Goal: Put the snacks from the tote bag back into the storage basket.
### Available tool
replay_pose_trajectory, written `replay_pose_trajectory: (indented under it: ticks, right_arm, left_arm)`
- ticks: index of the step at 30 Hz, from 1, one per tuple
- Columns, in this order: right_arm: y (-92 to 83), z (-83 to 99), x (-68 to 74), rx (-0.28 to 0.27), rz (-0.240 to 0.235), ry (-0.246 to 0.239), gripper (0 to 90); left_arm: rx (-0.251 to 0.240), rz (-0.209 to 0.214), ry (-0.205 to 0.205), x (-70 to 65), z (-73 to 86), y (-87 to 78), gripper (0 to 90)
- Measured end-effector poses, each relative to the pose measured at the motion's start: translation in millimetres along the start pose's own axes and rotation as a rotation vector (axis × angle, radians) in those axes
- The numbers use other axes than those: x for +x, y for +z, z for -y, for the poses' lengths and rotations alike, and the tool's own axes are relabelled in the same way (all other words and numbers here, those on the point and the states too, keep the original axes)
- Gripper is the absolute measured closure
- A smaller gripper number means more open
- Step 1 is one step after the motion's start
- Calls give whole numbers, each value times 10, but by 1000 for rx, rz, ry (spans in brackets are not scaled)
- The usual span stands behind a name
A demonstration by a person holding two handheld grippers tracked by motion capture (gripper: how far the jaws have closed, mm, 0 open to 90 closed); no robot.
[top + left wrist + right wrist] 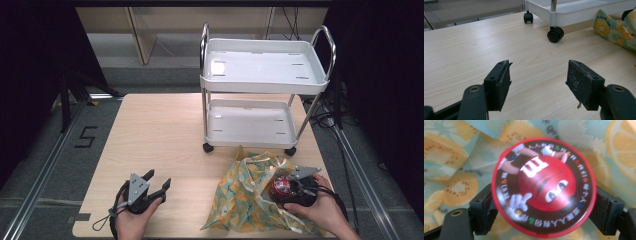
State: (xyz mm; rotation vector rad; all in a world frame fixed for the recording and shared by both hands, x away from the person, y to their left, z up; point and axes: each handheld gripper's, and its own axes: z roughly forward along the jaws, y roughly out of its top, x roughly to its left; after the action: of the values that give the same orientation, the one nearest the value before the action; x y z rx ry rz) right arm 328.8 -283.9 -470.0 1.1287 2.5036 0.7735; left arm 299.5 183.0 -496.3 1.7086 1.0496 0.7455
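- Jaws of the right gripper [544,205] are clamping a round red tin [544,186] from both sides; in the right gripper view the tin's lid, printed with a red cartoon character and a ring of small lettering, is sitting at the centre of the frame, its edges overlapping both black pads.
- In the high view, the red tin [281,186] is appearing at the lower right of the frame, held at the tip of the right gripper [290,186], with the person's right hand [320,207] wrapping the gripper body just below it.
- Directly beneath and around the tin, a cloth bag [247,192] with a yellow citrus-slice pattern on pale blue is lying crumpled on the table [160,130], spreading across the lower right of the frame; the same fabric [456,157] is forming the background of the right gripper view.
- Just beyond the bag, toward the upper centre of the frame, a white two-tier cart [262,75] on black castors is standing on the table, both trays bare.
- At the lower left of the high view, the left gripper [159,181] is resting in the left hand [131,220], well apart from the bag.
- Its jaws are standing wide apart with nothing between them; the left gripper view is showing the left gripper [539,82] over bare wood, with a castor [555,34] at upper centre and a corner of the bag [614,30] at the upper right.
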Motion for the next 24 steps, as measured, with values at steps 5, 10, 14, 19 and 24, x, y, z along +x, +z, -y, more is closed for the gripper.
replay_pose_trajectory:
  ticks: [5,10,14,19,24]
  right_arm:
    - [30,-29,5,9,-11,2,218]
    - [42,-26,-6,29,-13,-15,253]
    - [40,-18,20,16,-29,40,259]
    - [40,-4,3,4,-10,11,262]
    - [5,-8,-9,33,-20,20,263]
  left_arm:
    - [1,4,-1,1,2,0,349]
    - [2,8,-1,-2,5,7,349]
    - [0,9,-2,-1,4,5,350]
    - [3,7,-2,4,6,1,349]
    - [3,7,-1,1,6,3,349]
